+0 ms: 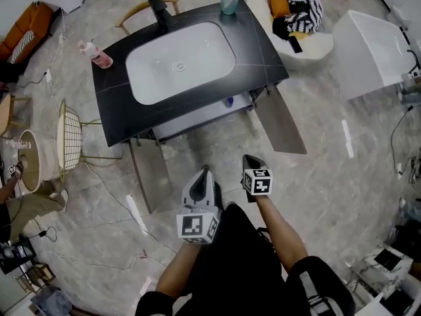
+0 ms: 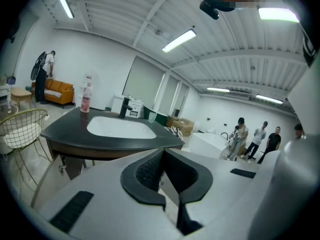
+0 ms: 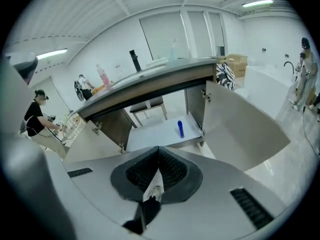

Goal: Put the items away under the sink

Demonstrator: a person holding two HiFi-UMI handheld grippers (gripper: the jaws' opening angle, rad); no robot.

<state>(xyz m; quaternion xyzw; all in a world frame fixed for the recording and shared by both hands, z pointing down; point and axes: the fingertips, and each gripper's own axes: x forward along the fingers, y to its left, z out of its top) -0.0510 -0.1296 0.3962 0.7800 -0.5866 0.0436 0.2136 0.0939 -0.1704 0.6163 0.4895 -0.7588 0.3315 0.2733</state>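
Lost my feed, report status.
Left gripper and right gripper shut, empty. Blue tube on under-sink shelf; pink bottle, teal cup on countertop. Doors open, path clear.

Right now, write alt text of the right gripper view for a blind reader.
The right gripper, shut and empty, points at the open cabinet beneath a dark countertop. A small blue cylindrical item sits on its pale shelf between two swung-open doors.
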